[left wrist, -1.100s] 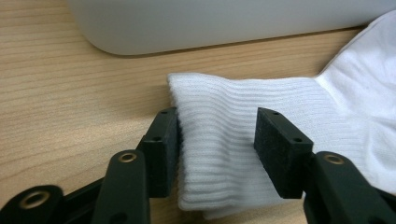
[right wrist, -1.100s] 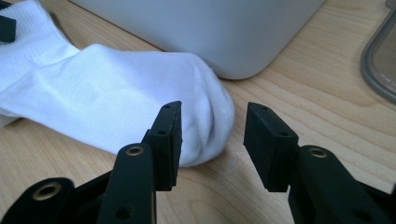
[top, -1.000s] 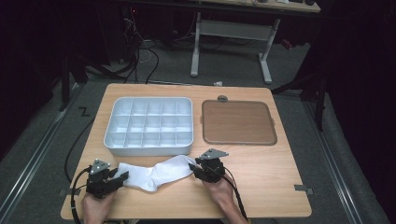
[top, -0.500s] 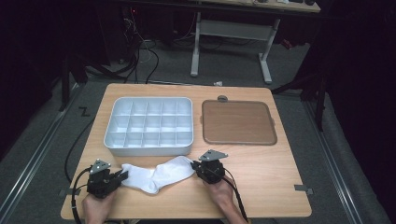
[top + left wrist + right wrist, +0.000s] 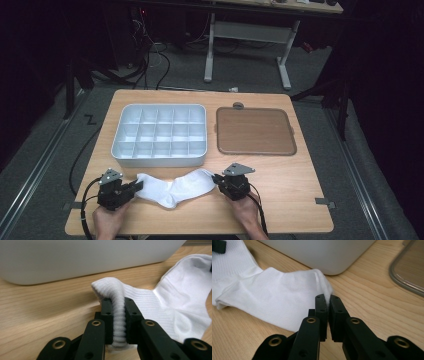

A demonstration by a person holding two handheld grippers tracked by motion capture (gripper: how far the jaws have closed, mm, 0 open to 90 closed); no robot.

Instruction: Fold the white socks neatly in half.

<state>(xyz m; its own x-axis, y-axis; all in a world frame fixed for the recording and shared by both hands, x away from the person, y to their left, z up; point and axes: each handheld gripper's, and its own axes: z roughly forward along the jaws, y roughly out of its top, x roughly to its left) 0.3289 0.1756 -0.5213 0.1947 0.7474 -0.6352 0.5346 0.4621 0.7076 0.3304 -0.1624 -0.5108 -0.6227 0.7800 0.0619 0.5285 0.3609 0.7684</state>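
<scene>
Lab/test setup: dark rm, floor cables (image 5: 150, 60), metal rails (image 5: 30, 175), adj. desk frame (image 5: 245, 35).

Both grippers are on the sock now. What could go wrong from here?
The right gripper pinches only a thin edge of the white sock, so the fabric may slip out if the hands pull apart. The left gripper clamps a thicker ribbed fold, so an uneven pull could drag the sock sideways. The grey compartment tray sits close behind the sock; lifting forward may snag fabric on its near wall.
</scene>
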